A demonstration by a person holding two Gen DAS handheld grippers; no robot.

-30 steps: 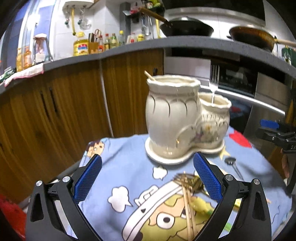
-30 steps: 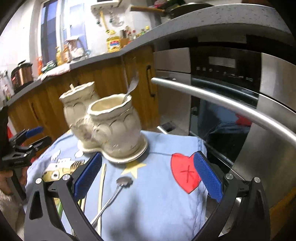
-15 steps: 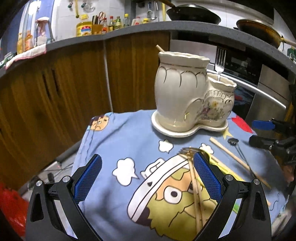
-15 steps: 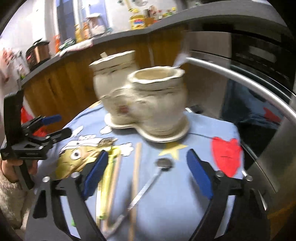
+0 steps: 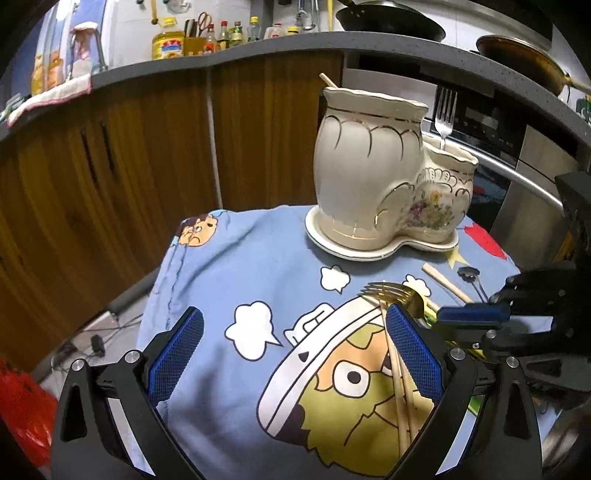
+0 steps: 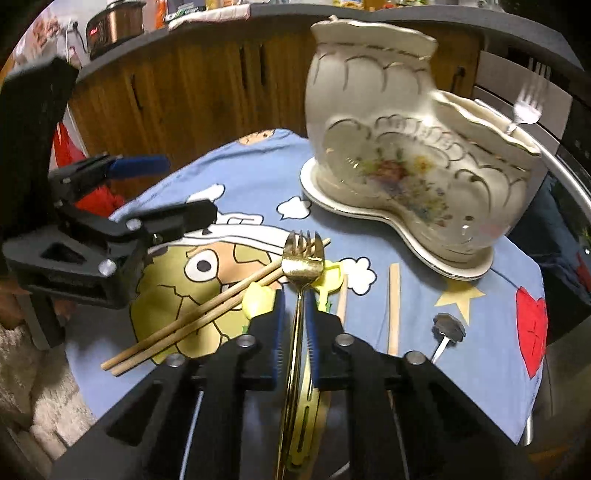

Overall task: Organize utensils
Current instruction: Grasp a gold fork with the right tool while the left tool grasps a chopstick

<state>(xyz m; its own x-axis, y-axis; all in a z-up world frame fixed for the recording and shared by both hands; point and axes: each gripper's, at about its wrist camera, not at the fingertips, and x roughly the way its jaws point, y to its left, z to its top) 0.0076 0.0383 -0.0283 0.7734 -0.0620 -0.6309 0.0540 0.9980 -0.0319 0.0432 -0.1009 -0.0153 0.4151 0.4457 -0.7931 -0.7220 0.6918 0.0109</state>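
Right gripper [image 6: 294, 310] clamps gold fork [image 6: 301, 258] lengthwise, tines toward holder [image 6: 406, 177]; left gripper [image 5: 295, 354] spread.

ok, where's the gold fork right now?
Right wrist view, centre: the gold fork lies on the blue cloth, handle between the right gripper fingers, tines over the chopsticks.

We are seeing a blue cartoon-print cloth [image 5: 236, 258] covering the table, with a red heart [image 6: 532, 328] printed near one edge. Behind it, brown wooden cabinets [image 5: 92, 166] are running under a dark countertop [image 5: 229, 51]. A yellow oil bottle [image 5: 167, 44] is standing among smaller bottles there, a black wok [image 5: 388, 22] is sitting further along, and an oven's steel handle [image 5: 528, 184] is crossing at right.
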